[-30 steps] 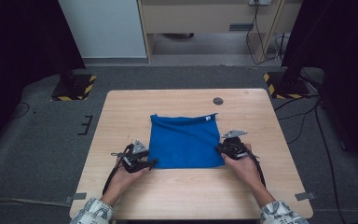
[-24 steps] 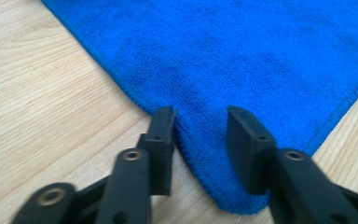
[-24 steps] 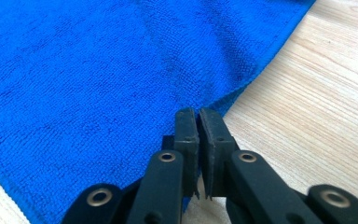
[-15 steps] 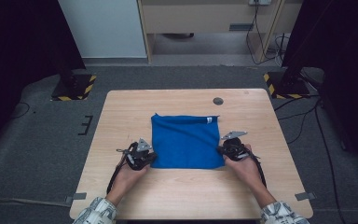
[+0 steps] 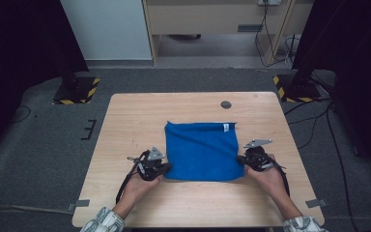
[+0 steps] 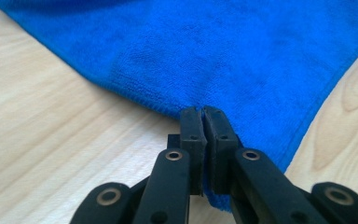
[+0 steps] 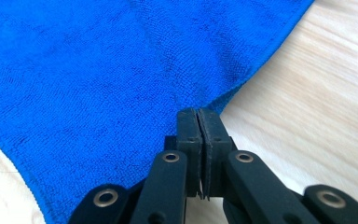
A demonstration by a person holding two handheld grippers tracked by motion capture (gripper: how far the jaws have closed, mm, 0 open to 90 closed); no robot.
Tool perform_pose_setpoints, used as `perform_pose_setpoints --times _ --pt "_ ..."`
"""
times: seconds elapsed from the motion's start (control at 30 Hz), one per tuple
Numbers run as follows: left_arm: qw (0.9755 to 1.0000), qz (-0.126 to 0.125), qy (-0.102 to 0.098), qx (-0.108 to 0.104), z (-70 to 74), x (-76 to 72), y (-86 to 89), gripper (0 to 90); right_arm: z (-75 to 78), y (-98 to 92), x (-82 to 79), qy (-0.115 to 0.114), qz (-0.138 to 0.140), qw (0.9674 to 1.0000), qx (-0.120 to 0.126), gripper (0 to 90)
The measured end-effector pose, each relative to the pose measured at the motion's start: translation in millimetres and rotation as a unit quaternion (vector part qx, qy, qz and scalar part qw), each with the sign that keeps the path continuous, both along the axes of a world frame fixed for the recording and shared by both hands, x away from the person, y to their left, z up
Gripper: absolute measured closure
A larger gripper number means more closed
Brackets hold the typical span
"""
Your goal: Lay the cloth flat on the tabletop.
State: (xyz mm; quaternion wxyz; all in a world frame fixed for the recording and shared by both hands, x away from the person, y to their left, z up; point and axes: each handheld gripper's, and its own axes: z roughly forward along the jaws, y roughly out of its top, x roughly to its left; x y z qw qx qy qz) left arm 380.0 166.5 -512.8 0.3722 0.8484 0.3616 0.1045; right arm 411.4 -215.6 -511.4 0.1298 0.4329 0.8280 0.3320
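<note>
- Both grippers sit tighter on the blue cloth's near corners than a second ago, when they were just outside its edges; their jaws were partly apart then and have come together on the fabric since
- left gripper (image 5: 163,168) pinches the near left corner of the blue cloth (image 5: 200,151); its own view shows the pads pressed flat together with the hem squeezed between them
- right gripper (image 5: 245,160) does the same on the near right corner; a thin edge of cloth sits in the seam of its pads
- cloth lies flat on the wooden table (image 5: 125,125), about mid-table, white tag (image 5: 226,127) at the far right corner
- judged step: lifting the near edge to fold it away toward the far edge
- to do it well: raise both hands evenly, keep the edge taut between them, carry it over low, land corners on corners
- risk: bites are shallow, so a jerk could pull the hem free
</note>
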Motion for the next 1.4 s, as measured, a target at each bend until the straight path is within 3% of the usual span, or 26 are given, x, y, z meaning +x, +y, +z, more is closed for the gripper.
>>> perform_pose_setpoints --times 0.2,0.23,0.27,0.37,0.43,0.53,0.77,0.83,0.87,1.1,1.2,1.4 --pt "1.0000 -0.007 0.007 0.001 2.4 -6.8 2.7 87.3 2.2 -5.7 -11.4 0.012 0.006 0.9999 0.004 85.4" --pt "1.0000 -0.007 0.007 0.001 2.4 -6.8 2.7 87.3 2.2 -5.2 -13.1 0.011 0.008 0.9999 -0.005 78.6" --pt "0.9998 -0.006 0.008 0.015 1.1 -7.8 5.1 87.3 2.2 -5.1 -14.9 0.006 0.006 0.9999 -0.013 70.2" --pt "0.9994 -0.005 0.020 0.029 -2.6 -8.4 8.5 87.1 4.6 -5.9 -17.0 -0.008 -0.006 0.9999 -0.011 54.8" --pt "0.9991 -0.006 0.027 0.033 -4.1 -10.1 9.1 87.0 7.5 -5.5 -18.4 -0.018 -0.011 0.9998 -0.003 51.3" --pt "0.9987 -0.012 0.031 0.039 -3.4 -15.5 7.5 86.9 6.3 -0.2 -20.9 -0.015 0.006 0.9999 -0.002 48.9" --pt "0.9981 -0.007 0.026 0.056 -3.2 -18.8 10.7 86.1 0.4 11.0 -29.2 -0.005 0.024 0.9988 -0.042 45.9" --pt "0.9981 -0.005 0.026 0.056 -3.2 -18.2 10.6 83.9 -0.5 11.4 -30.4 -0.003 0.025 0.9986 -0.046 47.1" --pt "0.9984 0.000 0.021 0.053 -4.2 -17.2 9.8 80.9 -3.4 13.2 -32.3 0.001 0.031 0.9974 -0.065 54.5" --pt "0.9983 -0.011 0.033 0.047 -3.0 -18.1 8.4 86.9 -3.7 17.0 -33.1 0.019 0.054 0.9974 -0.045 85.6" --pt "0.9985 -0.019 0.034 0.040 0.0 -21.1 5.8 87.4 -1.5 15.5 -34.8 0.026 0.060 0.9965 -0.052 87.7" --pt "0.9982 -0.036 0.041 0.025 5.5 -31.7 1.2 87.1 7.5 -2.3 -45.7 0.033 0.049 0.9979 -0.027 87.2"
